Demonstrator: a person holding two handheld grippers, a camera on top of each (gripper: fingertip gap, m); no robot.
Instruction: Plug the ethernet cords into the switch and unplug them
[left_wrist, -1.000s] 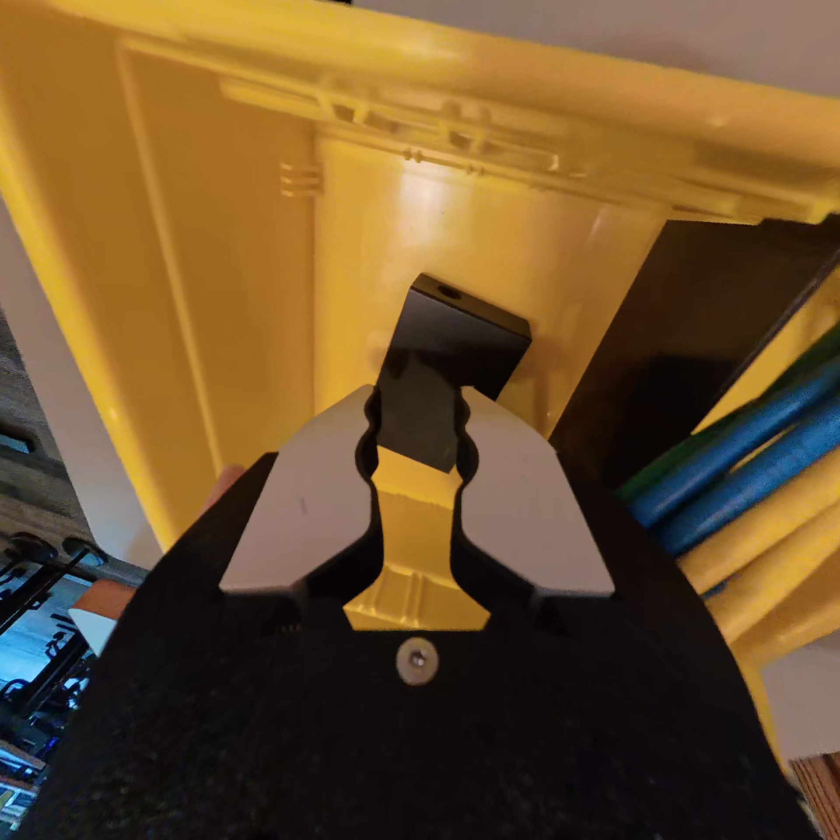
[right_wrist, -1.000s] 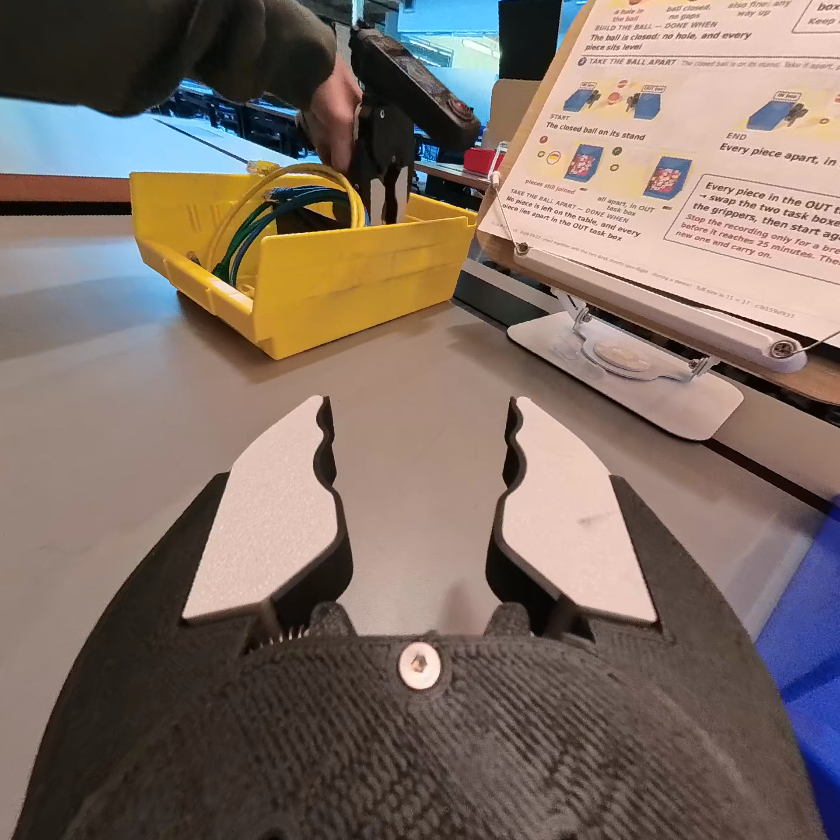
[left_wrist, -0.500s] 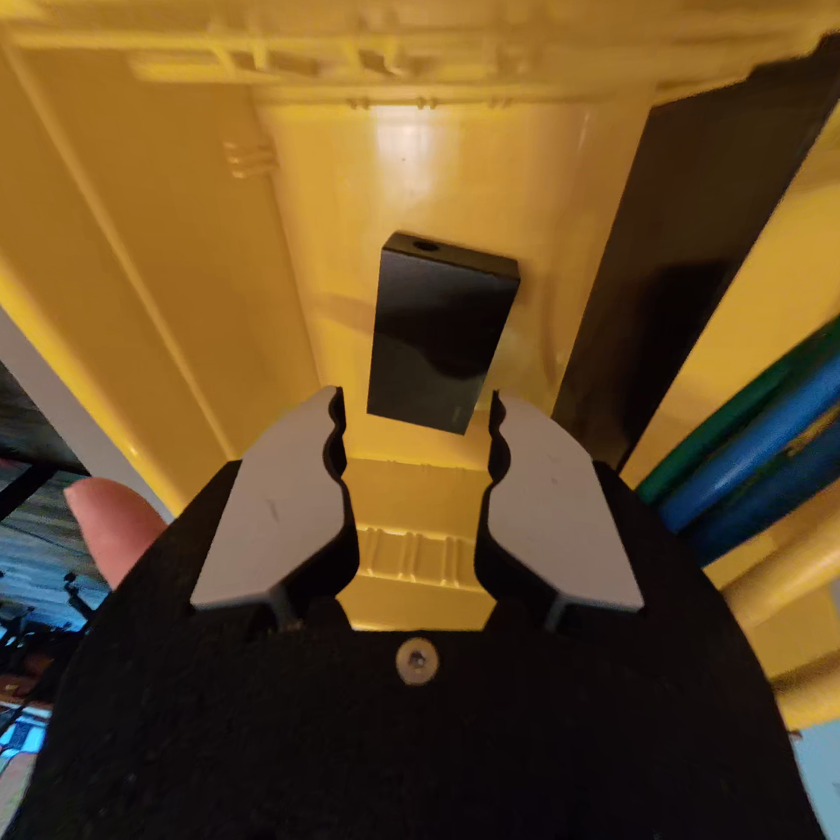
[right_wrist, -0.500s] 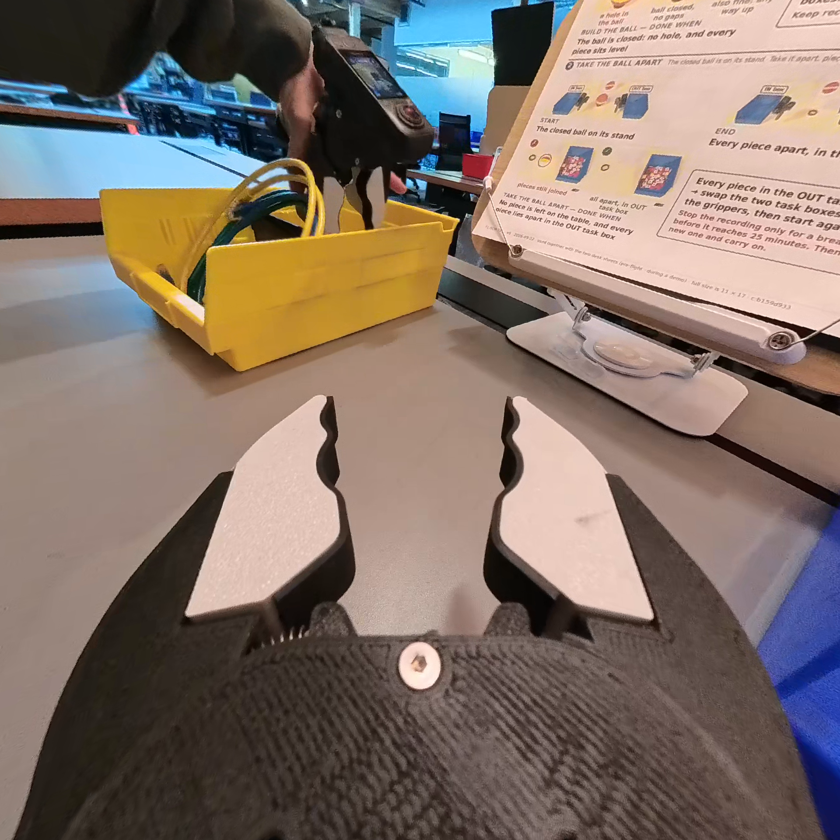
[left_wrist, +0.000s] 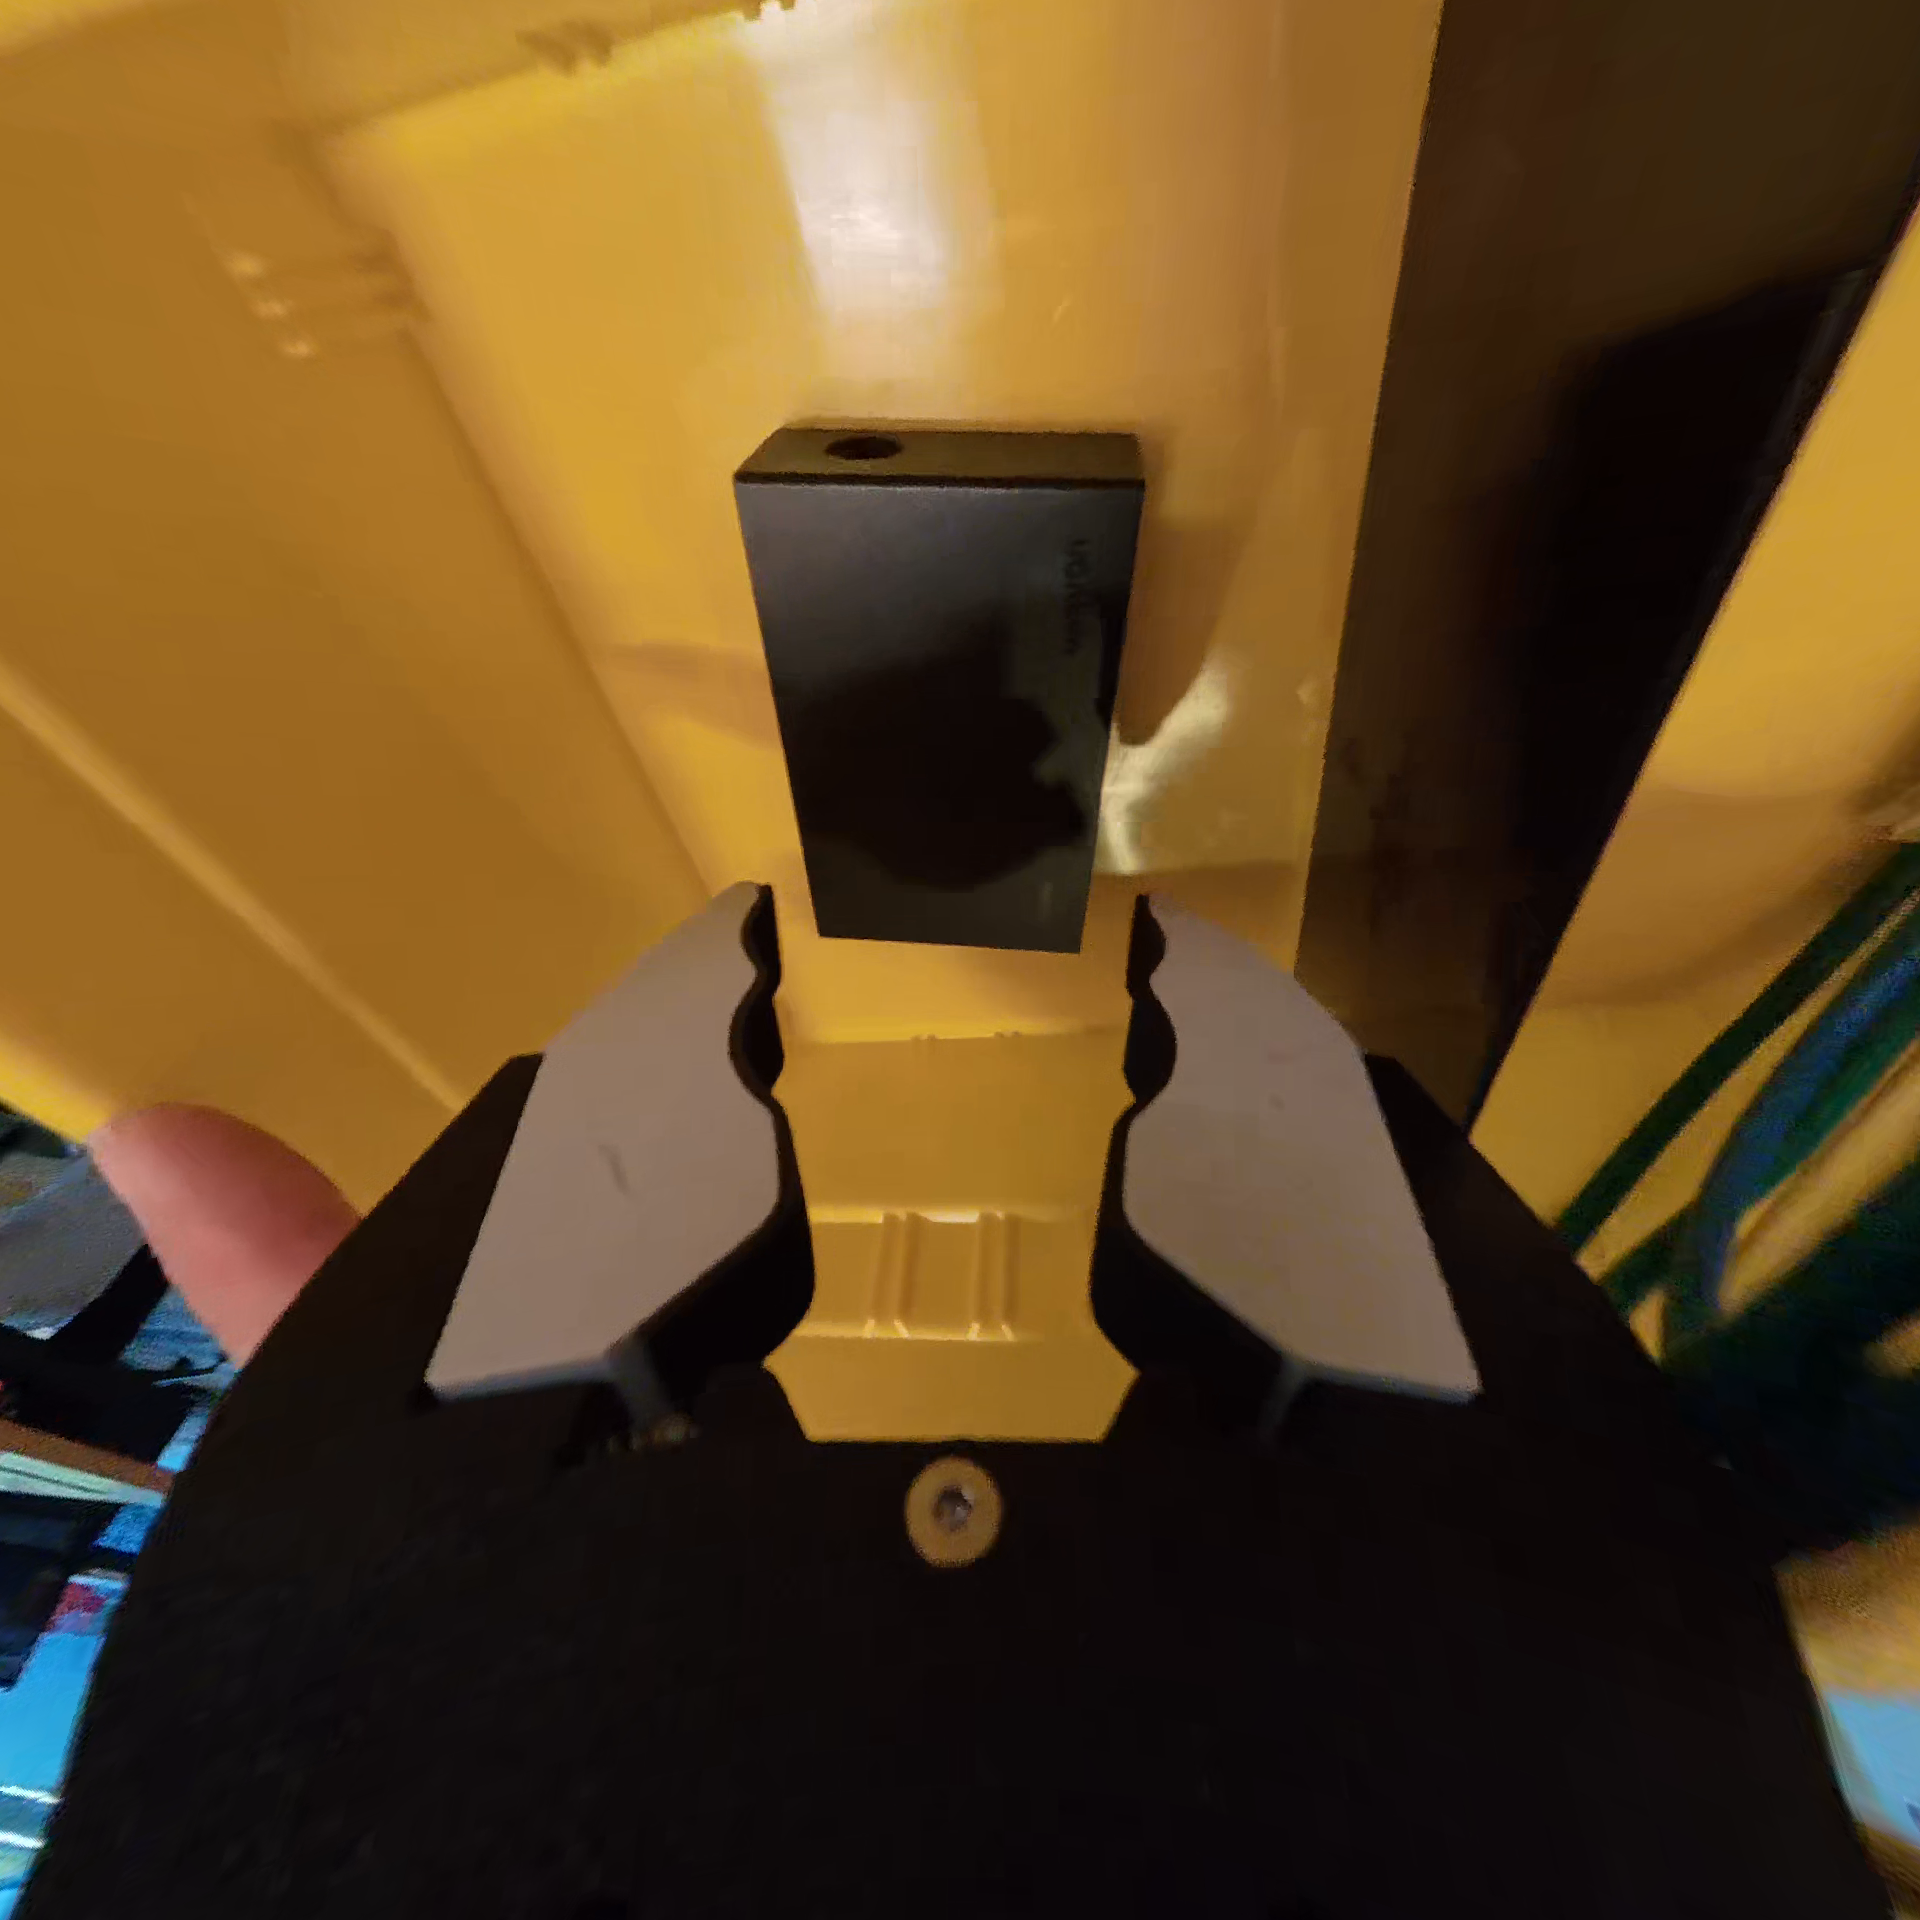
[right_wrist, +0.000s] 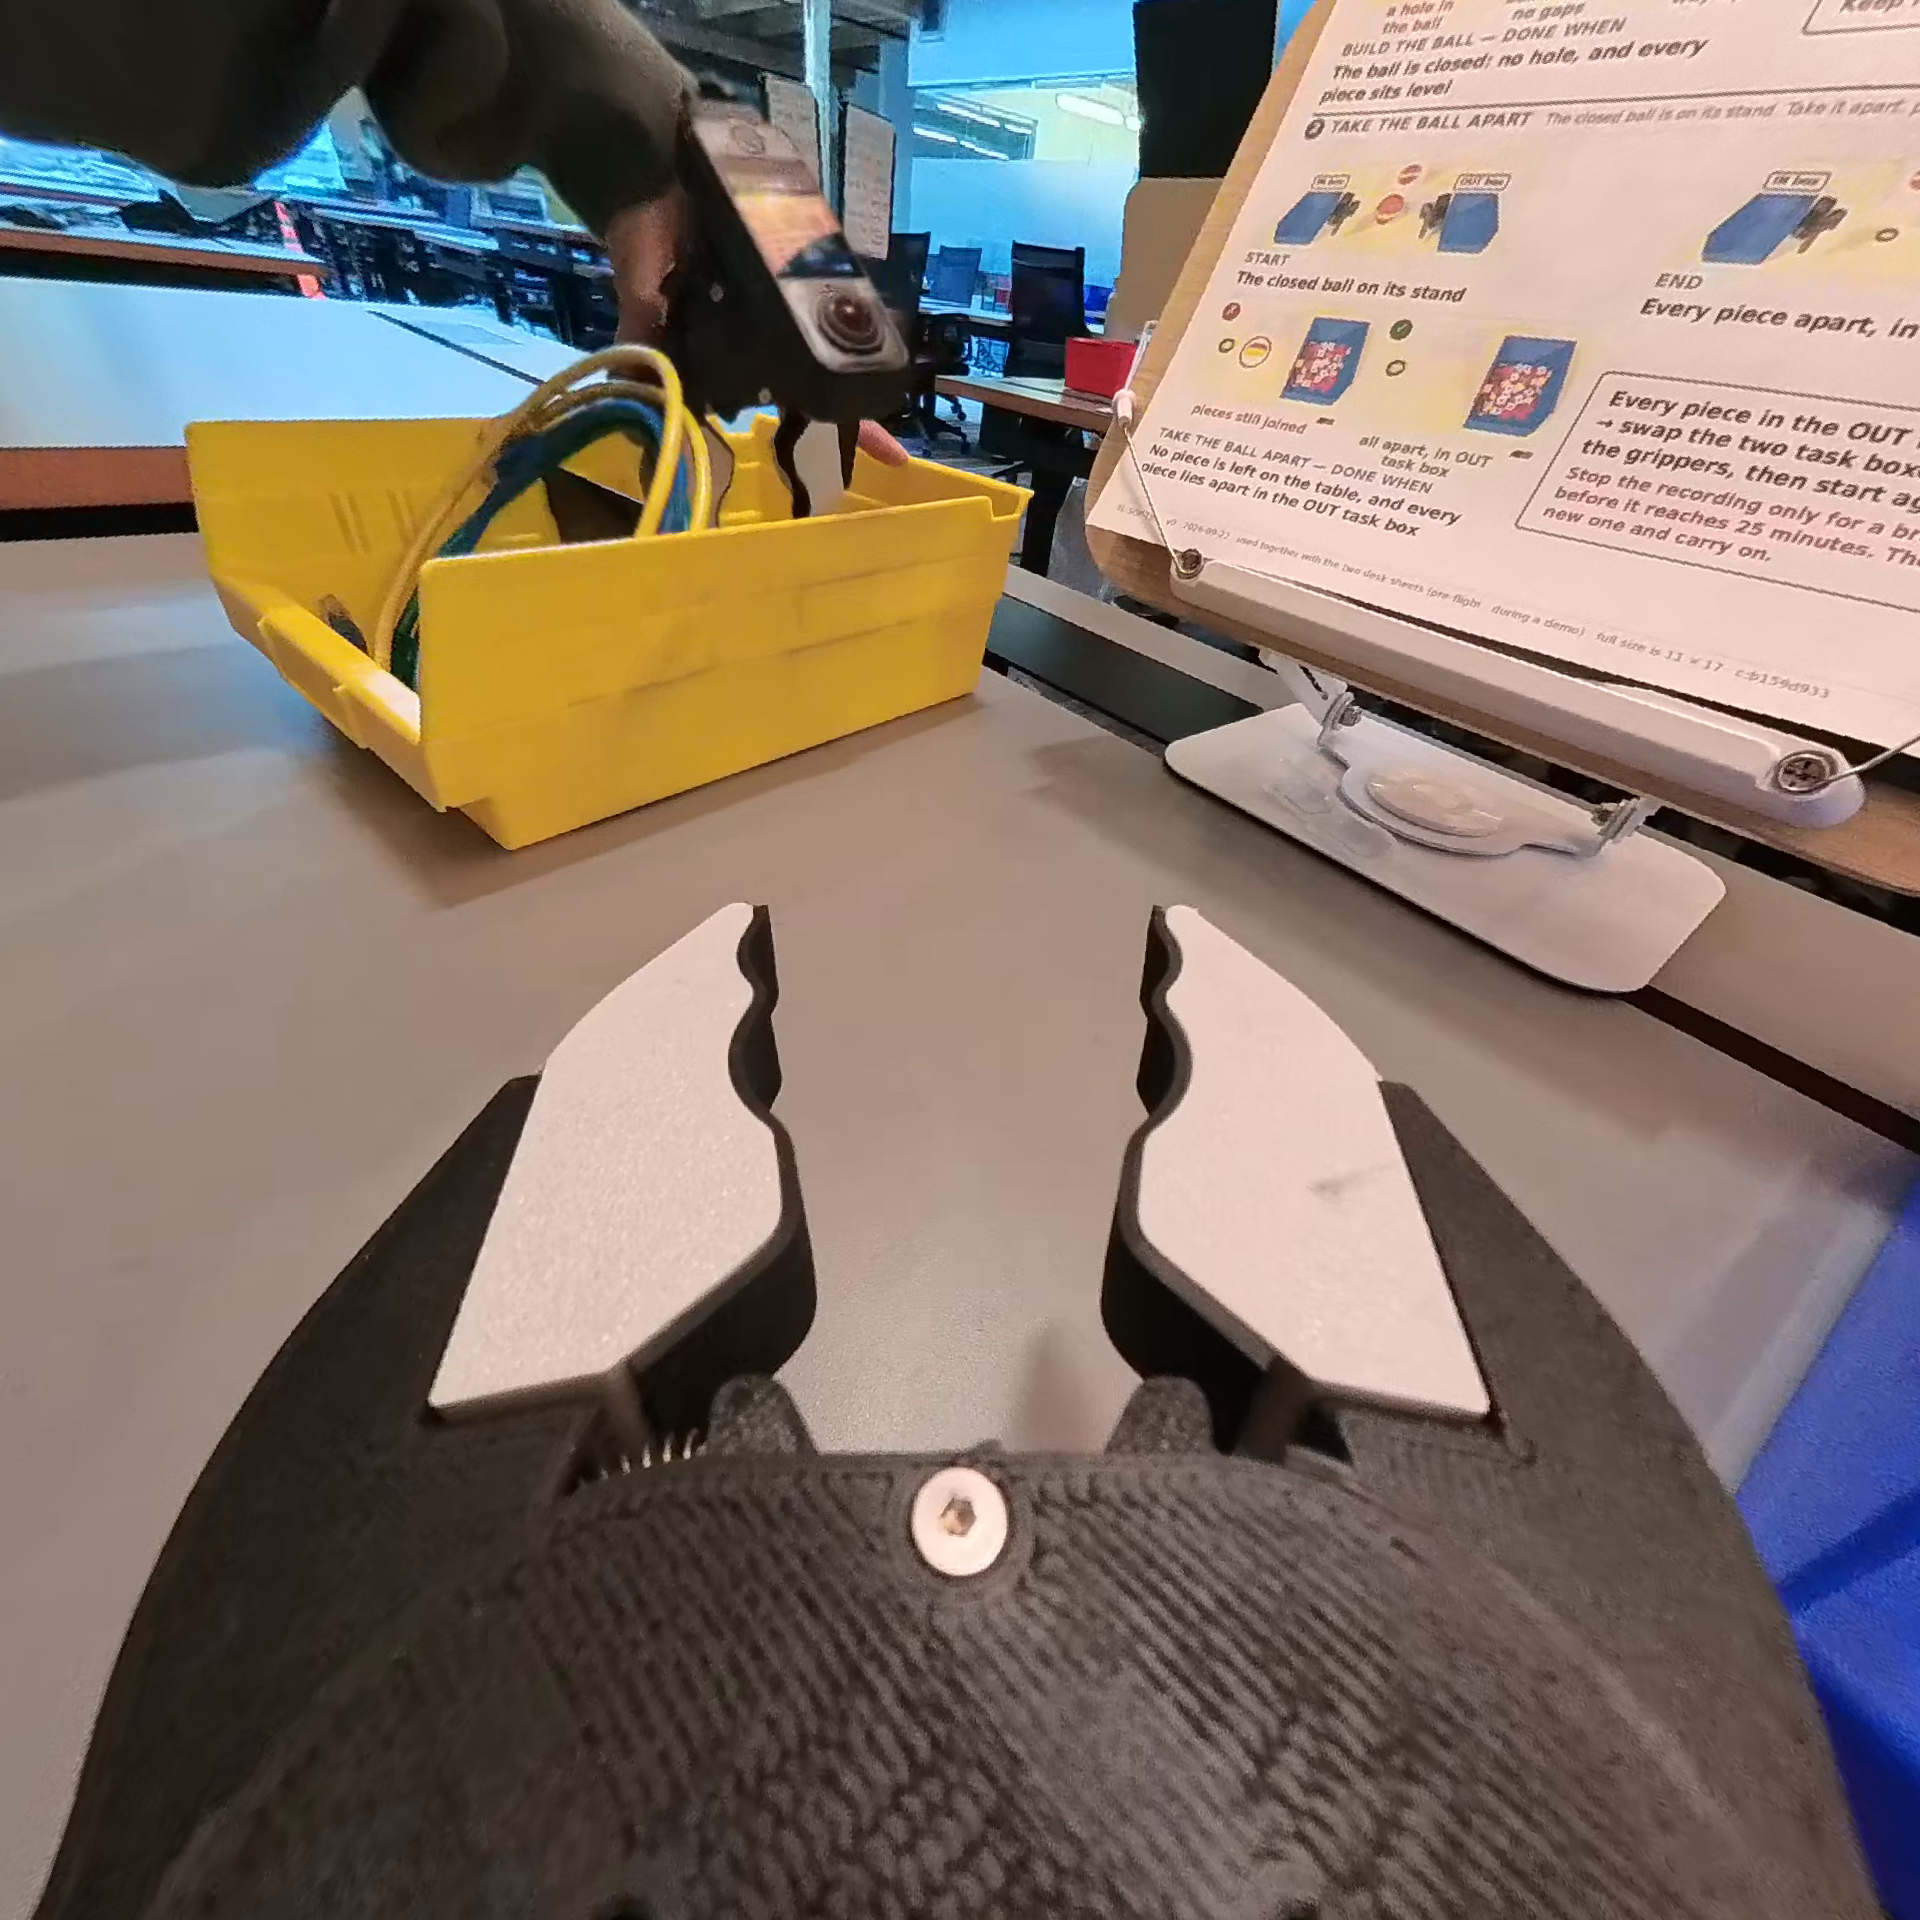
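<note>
A yellow plastic bin (right_wrist: 717, 665) sat on a grey table (right_wrist: 260, 987), and everything here is placed in relation to that bin.

In the left wrist view, the left gripper (left_wrist: 951, 920) pointed down into the bin with its two grey fingers spread apart and holding nothing. A small black box, the switch (left_wrist: 940, 696), lay flat on the bin's yellow floor just beyond the fingertips, not touched by either finger. One short end of the switch, the end farthest from the gripper, showed a small round hole. A dark divider panel (left_wrist: 1382, 520) stood inside the bin beside the switch. Past that panel, at the edge of the view, blurred blue, green and yellow ethernet cords (left_wrist: 1766, 1091) were bundled in the bin. A fingertip of the person (left_wrist: 208, 1216) showed beside the gripper body.

In the right wrist view, the right gripper (right_wrist: 961, 920) hovered low over the bare table, well apart from the bin, its fingers also spread wide and empty. Farther off, the left gripper (right_wrist: 816, 468) reached over the bin's far side, held by a hand in a dark sleeve (right_wrist: 312, 73). The looped ethernet cords (right_wrist: 623, 447) rose above the bin's rim. Beside the bin stood a tilted instruction sheet (right_wrist: 1558, 312) on a white stand (right_wrist: 1455, 862). A blue bin (right_wrist: 1860, 1507) edged in nearest the right gripper.
</note>
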